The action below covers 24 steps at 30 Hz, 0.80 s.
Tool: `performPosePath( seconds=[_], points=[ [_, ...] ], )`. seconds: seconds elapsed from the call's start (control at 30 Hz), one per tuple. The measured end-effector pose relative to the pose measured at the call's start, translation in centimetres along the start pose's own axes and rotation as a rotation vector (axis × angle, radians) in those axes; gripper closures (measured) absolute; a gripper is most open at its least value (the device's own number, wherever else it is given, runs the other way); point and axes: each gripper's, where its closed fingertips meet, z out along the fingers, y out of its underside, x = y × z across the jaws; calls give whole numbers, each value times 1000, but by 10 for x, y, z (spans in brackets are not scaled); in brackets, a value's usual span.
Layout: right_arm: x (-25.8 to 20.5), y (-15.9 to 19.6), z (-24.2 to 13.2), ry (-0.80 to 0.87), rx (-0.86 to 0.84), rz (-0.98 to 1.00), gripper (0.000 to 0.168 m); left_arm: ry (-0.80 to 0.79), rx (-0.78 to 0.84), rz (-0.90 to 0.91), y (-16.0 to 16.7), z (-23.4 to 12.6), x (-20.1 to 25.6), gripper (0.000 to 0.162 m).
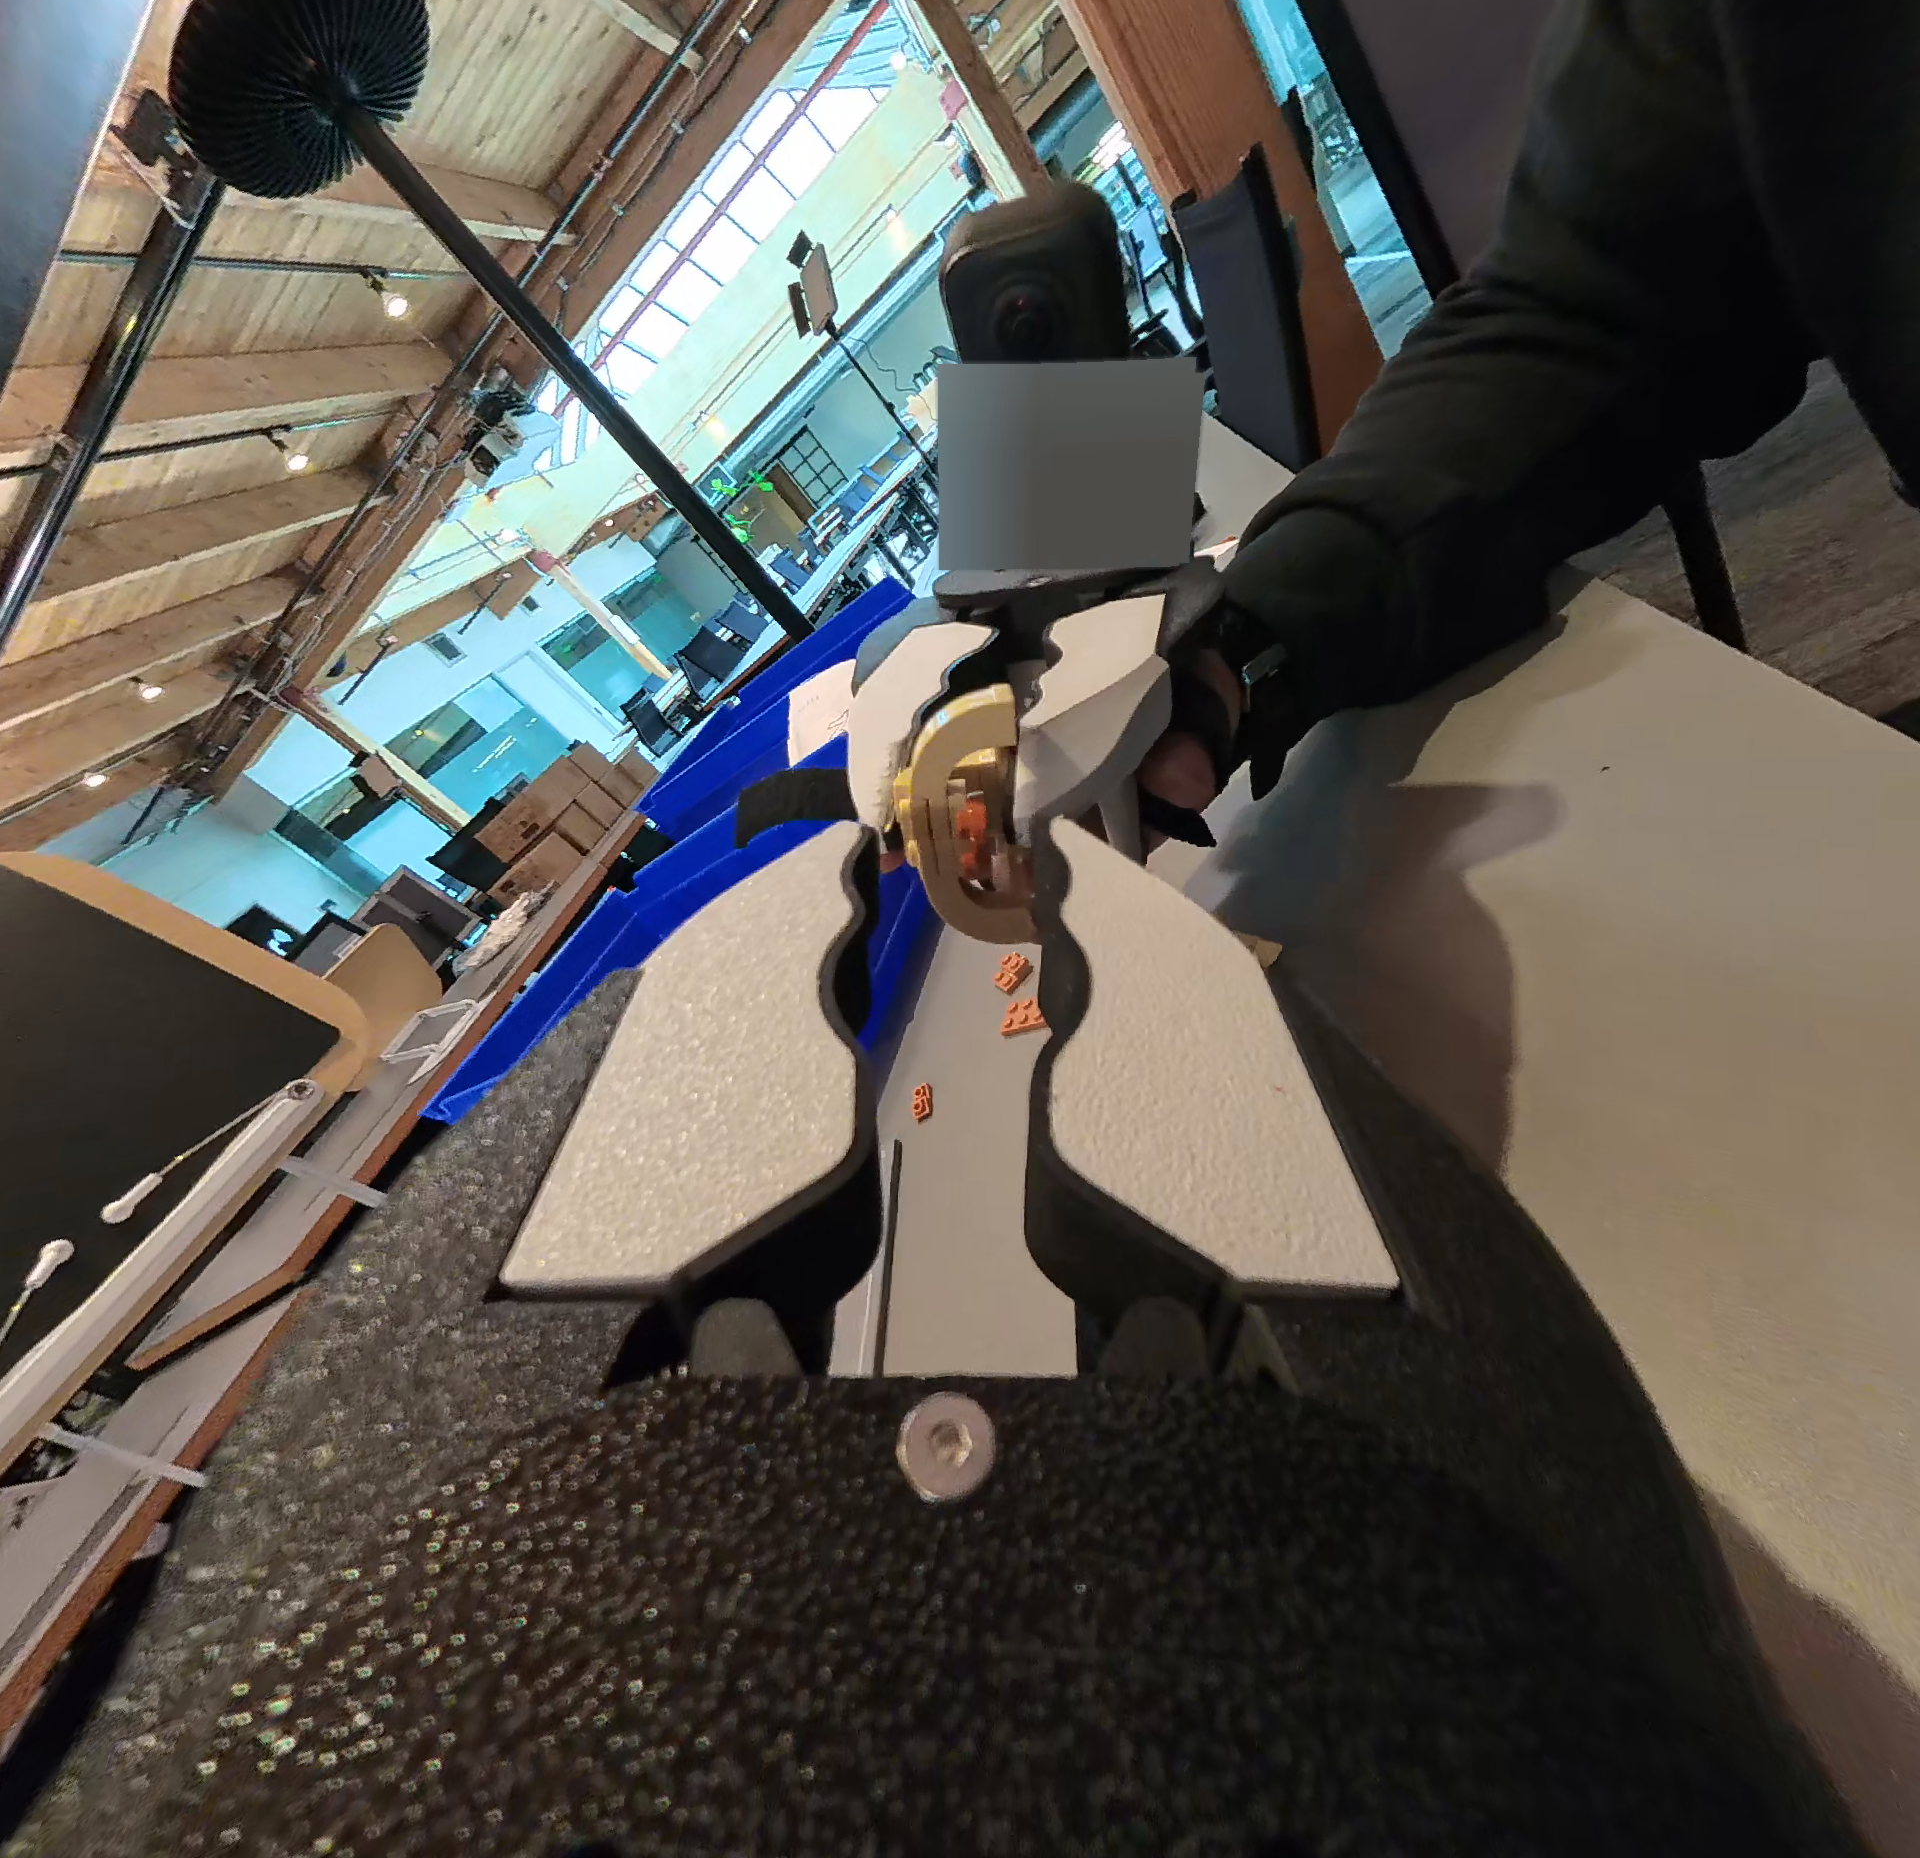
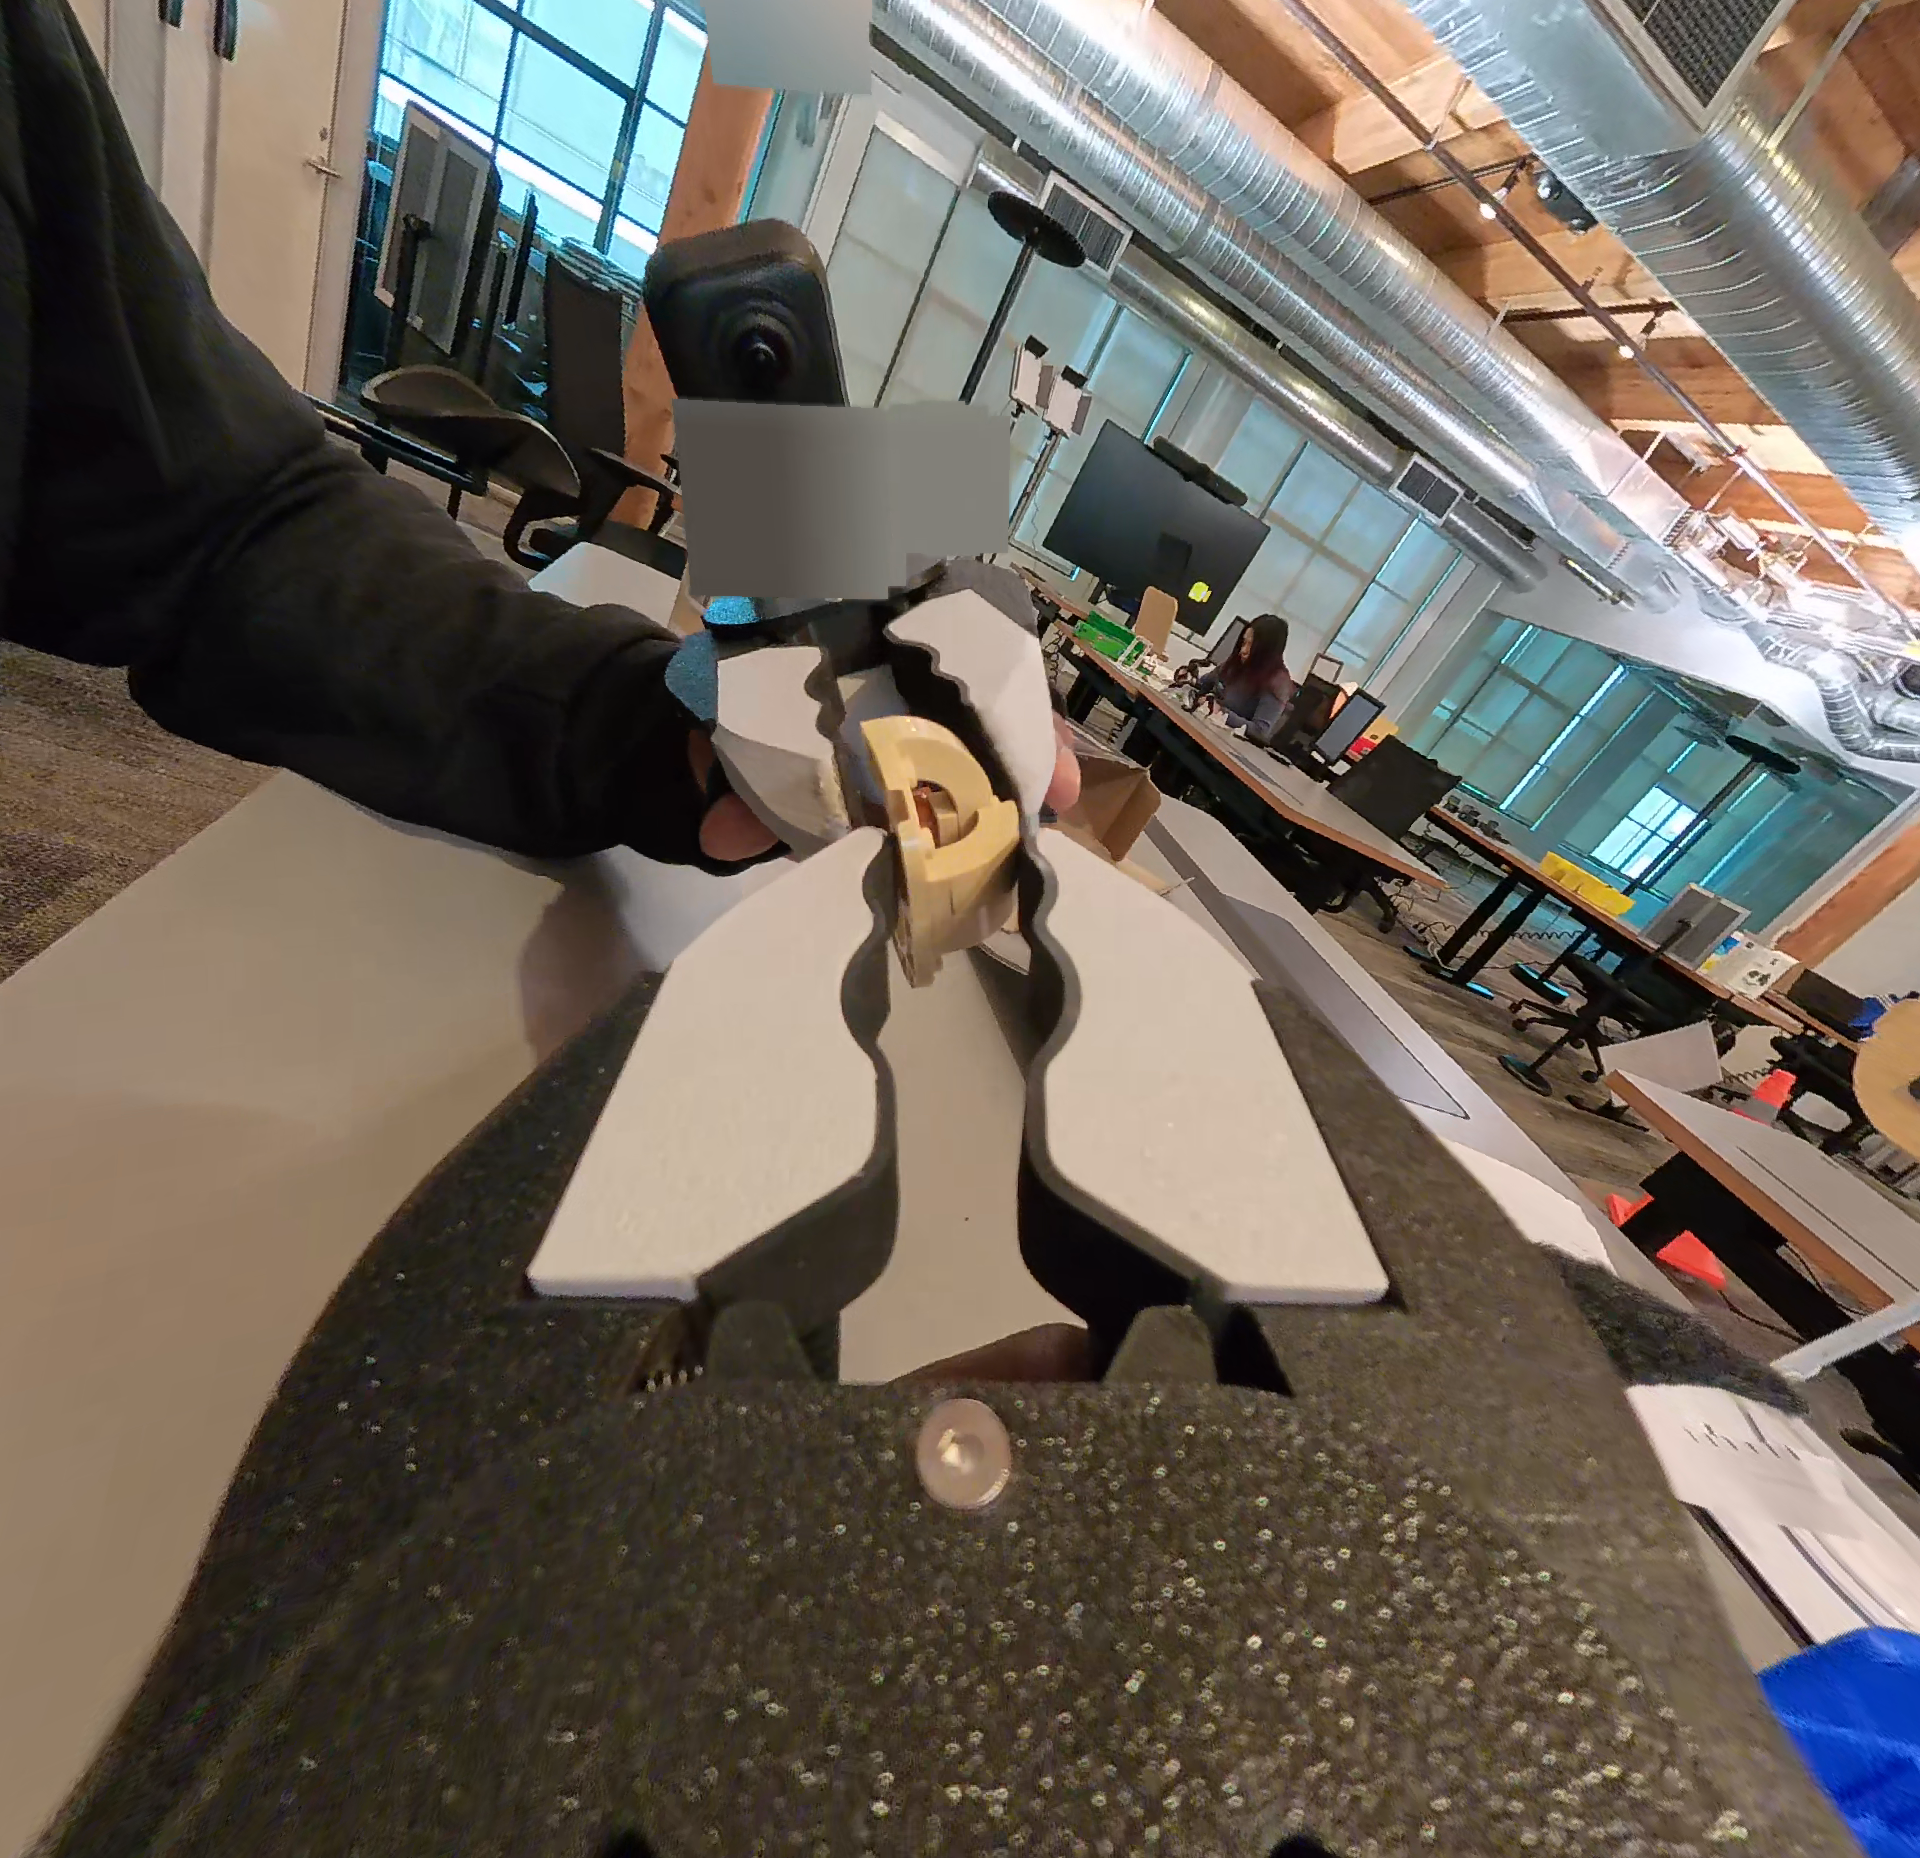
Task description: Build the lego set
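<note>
Both claws, left [image 1: 961, 852] and right [image 2: 951, 894], pinch one tan, ring-shaped lego build [image 2: 940, 858] with orange inside.

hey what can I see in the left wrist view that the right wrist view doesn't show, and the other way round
Only the left wrist view shows the loose orange lego plates on the white table and the blue bins. Only the right wrist view shows a dark monitor, long desks and a seated person far off. Both show the tan lego assembly with orange parts inside, held up between the left gripper and the right gripper.
</note>
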Motion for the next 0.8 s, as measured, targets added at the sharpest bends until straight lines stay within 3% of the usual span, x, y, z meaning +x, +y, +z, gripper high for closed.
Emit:
performPosePath(
  seconds=[0.8],
  points=[
    [-12,-1,3,-44,-7,-28,146,116,37,-107,-6,-5,10,148]
  ],
)
